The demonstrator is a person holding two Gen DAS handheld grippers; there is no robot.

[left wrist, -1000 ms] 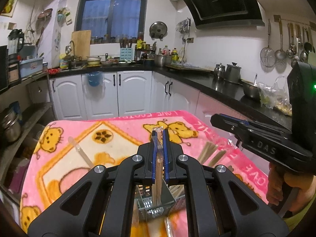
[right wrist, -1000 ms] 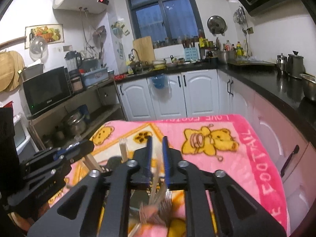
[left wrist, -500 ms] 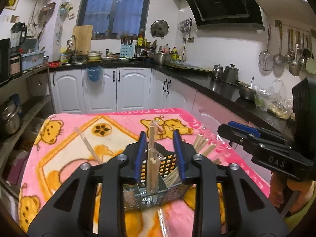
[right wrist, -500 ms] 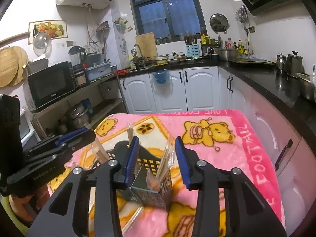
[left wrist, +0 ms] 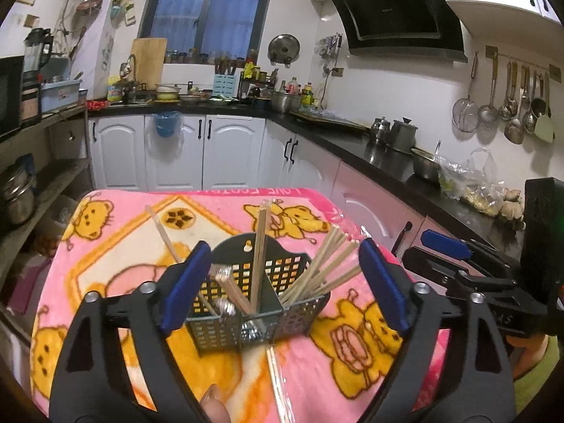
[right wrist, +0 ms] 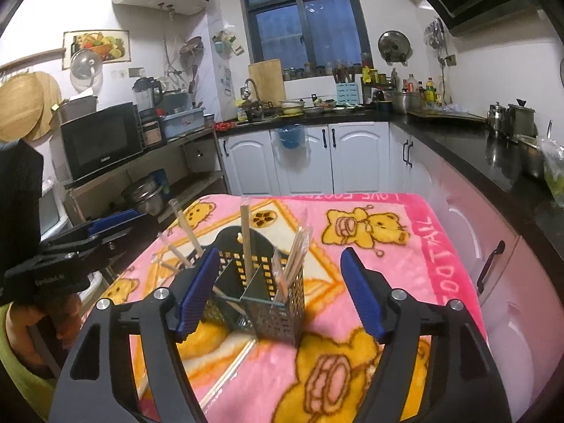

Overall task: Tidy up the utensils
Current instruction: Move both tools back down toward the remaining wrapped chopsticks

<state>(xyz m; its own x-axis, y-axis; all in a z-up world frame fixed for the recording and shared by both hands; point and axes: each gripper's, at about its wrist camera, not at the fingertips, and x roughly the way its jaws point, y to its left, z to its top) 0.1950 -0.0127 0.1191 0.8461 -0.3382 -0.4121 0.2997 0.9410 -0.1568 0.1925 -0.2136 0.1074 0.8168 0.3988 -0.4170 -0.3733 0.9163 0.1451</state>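
Note:
A dark perforated utensil caddy (left wrist: pixel 225 328) stands on the pink bear blanket (left wrist: pixel 123 232); it also shows in the right wrist view (right wrist: pixel 282 320). Wooden chopsticks (left wrist: pixel 259 250) stand in its compartments, with a fanned bundle (left wrist: pixel 324 264) at the right and wrapped ones (right wrist: pixel 296 253) in one section. My left gripper (left wrist: pixel 282 289) is open and empty, just in front of the caddy. My right gripper (right wrist: pixel 278 292) is open and empty, near the caddy's other side. A wrapped chopstick (left wrist: pixel 278 384) lies on the blanket in front of the caddy.
The blanket-covered table sits in a kitchen. A black countertop (left wrist: pixel 387 162) with pots runs along the right. White cabinets (right wrist: pixel 310 162) stand behind. Shelves with a microwave (right wrist: pixel 102 137) and pots are at the left. The other gripper shows at each view's edge (left wrist: pixel 493 282).
Both grippers were shut on chopsticks over the caddy. They have opened wide, left the chopsticks standing in the caddy, and pulled back from it.

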